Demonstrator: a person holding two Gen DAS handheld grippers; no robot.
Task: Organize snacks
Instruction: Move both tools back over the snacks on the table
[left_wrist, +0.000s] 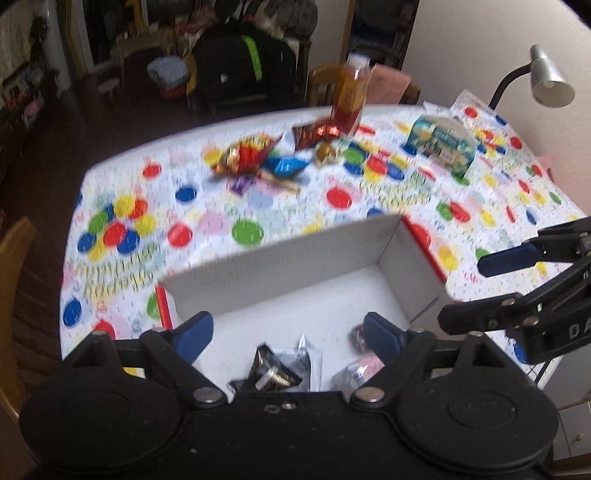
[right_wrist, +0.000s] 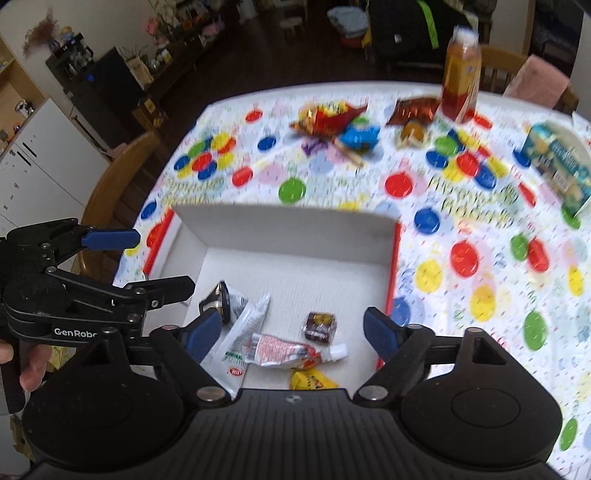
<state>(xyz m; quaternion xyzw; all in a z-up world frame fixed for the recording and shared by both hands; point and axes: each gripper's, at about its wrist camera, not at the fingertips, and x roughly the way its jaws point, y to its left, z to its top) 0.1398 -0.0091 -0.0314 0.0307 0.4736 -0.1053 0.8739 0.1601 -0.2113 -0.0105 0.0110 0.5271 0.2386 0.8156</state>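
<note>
Left wrist view: the left tool (left_wrist: 286, 328) hangs with its blue-padded fingers spread wide and empty above an open white box (left_wrist: 280, 266) with red outer sides, which sits near the desk's (left_wrist: 122, 258) near edge. The desk is covered in a cloth of coloured dots. Inside the box, below the fingers, lie a dark wrapped snack (left_wrist: 275, 371) and a silvery-pink packet (left_wrist: 356, 371), both blurred. Toward the far edge lies a loose cluster of snacks: a red-and-gold packet (left_wrist: 243, 155), a blue packet (left_wrist: 286, 166), a small purple wrapper (left_wrist: 240, 184), a brown-red foil bag (left_wrist: 314, 133) and a small golden piece (left_wrist: 327, 151). An orange-red bottle (left_wrist: 351, 96) stands upright just behind the foil bag. A blue-green carton (left_wrist: 441, 144) sits toward the far right corner, with a grey desk lamp (left_wrist: 548, 79) beyond it. The right tool (left_wrist: 469, 291) enters from the right, fingers apart and empty.

Right wrist view: the right tool (right_wrist: 295, 330) is spread wide, holding nothing, over the same box (right_wrist: 288, 229). In the box lie a red-and-white tube (right_wrist: 291, 349), a white tube (right_wrist: 245, 325), a dark round item (right_wrist: 221, 297), a small brown wrapped sweet (right_wrist: 319, 325) and a yellow packet (right_wrist: 312, 380). The left tool (right_wrist: 162, 264) reaches in from the left, fingers parted, a hand (right_wrist: 22, 363) gripping its handle. The snack cluster (right_wrist: 336, 125) and bottle (right_wrist: 461, 74) lie near the far edge.
</note>
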